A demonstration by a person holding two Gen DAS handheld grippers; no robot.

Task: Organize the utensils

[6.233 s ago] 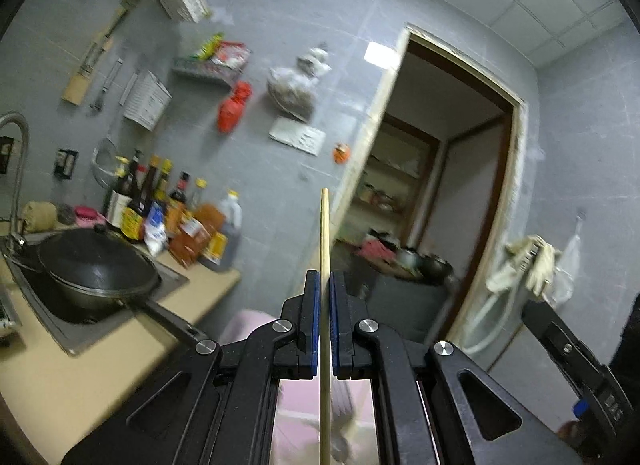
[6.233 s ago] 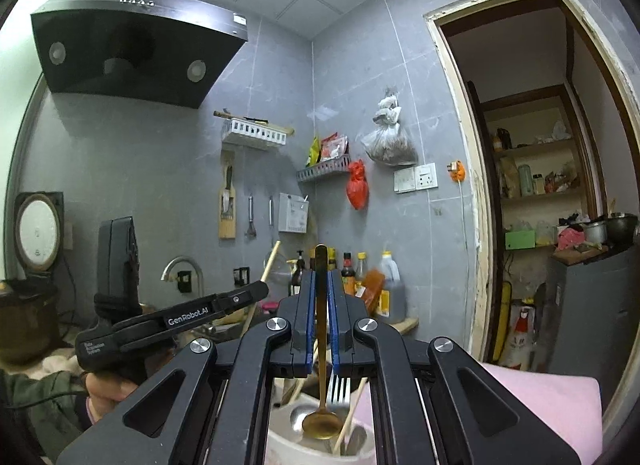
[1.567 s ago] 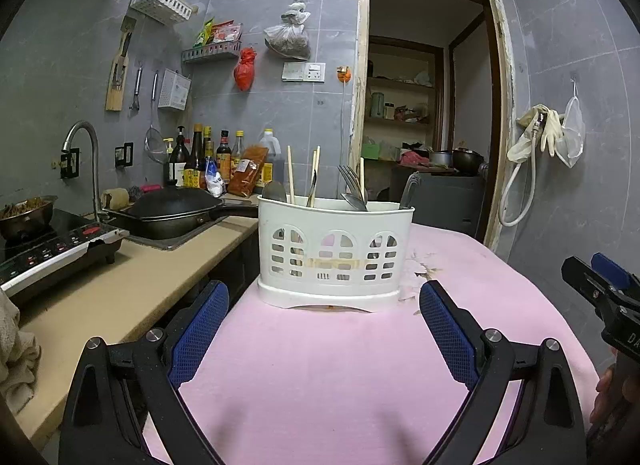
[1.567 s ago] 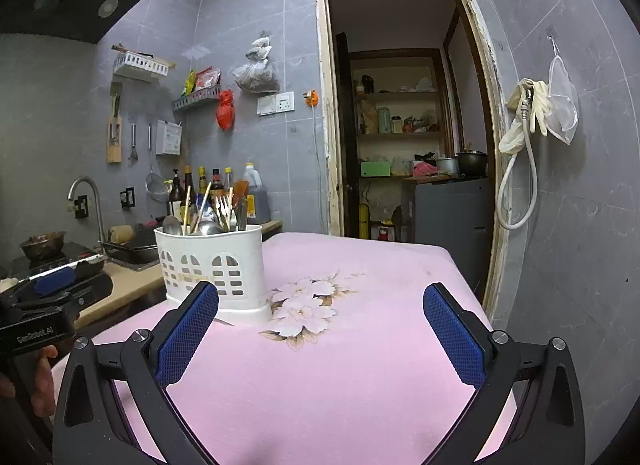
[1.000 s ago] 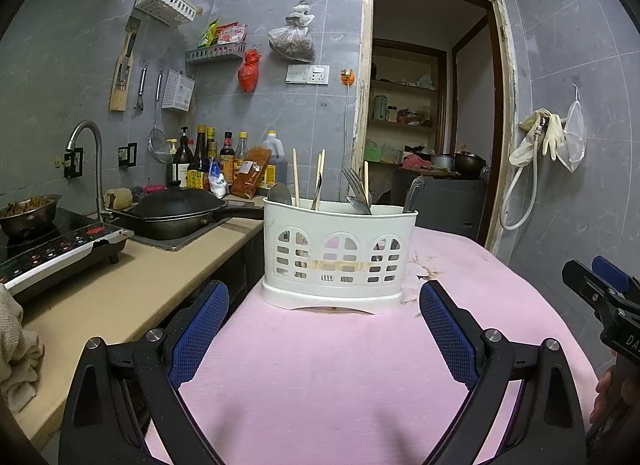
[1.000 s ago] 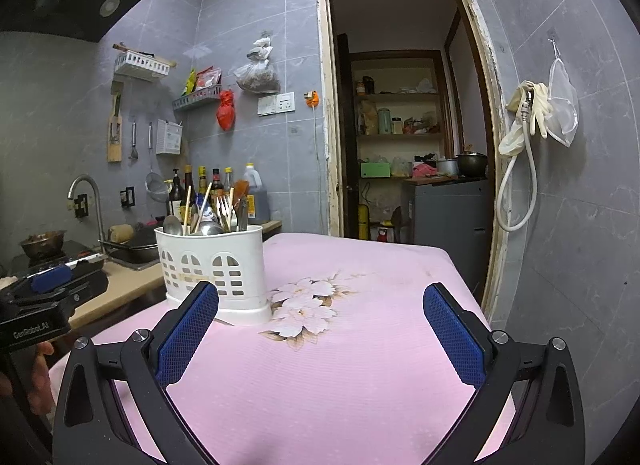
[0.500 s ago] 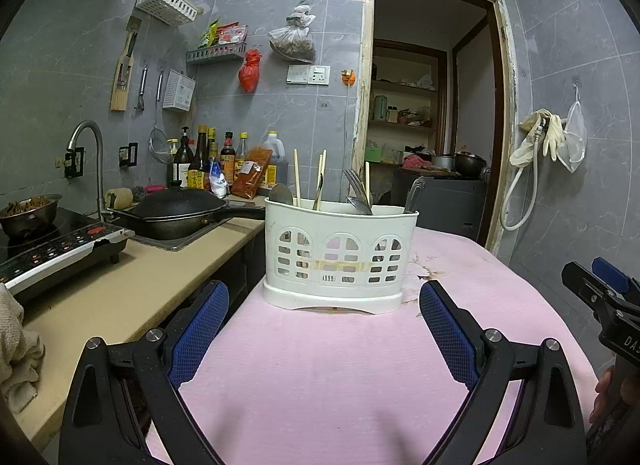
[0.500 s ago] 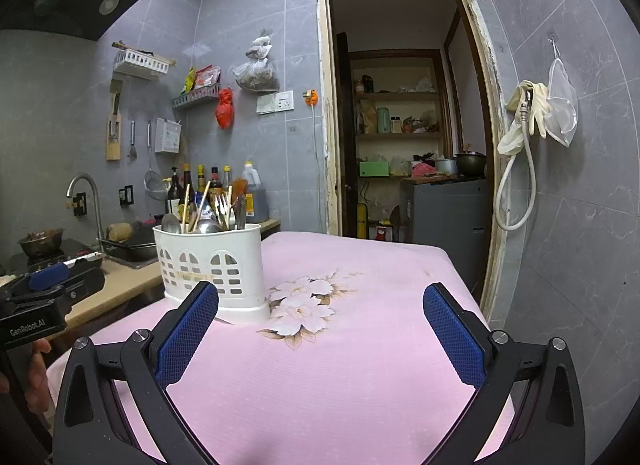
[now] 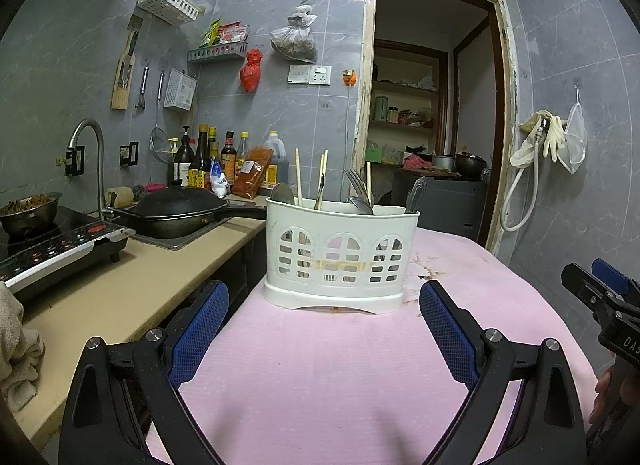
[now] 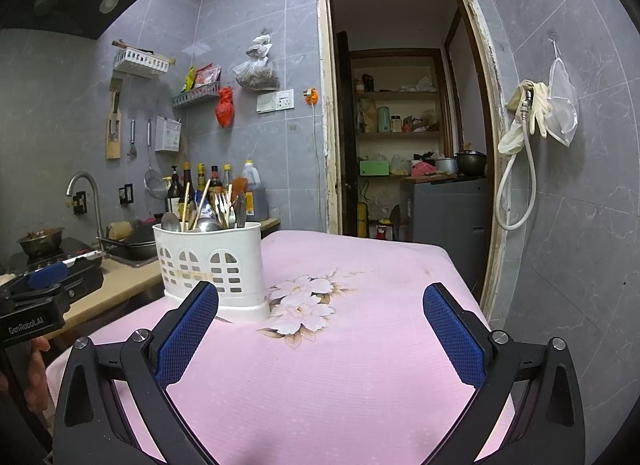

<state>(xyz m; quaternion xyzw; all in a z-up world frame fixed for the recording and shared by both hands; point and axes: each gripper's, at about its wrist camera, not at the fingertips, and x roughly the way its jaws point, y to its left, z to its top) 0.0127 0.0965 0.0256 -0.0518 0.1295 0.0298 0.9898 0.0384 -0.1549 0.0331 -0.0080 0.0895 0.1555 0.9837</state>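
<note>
A white slotted utensil holder stands upright on the pink tablecloth, straight ahead in the left wrist view. Chopsticks, a fork and spoons stick out of its top. My left gripper hangs wide open a little short of the holder, with nothing between its blue pads. The right wrist view has the same holder at left of centre. My right gripper is wide open and empty over the cloth, to the right of the holder.
A beige counter runs along the left with a black wok, an induction cooker and sauce bottles. An open doorway is behind the table. The flower print lies on the cloth.
About six seconds ago each gripper was shut on a utensil above the holder; now both are wide open, empty and drawn back. Over the last second the views barely shift.
</note>
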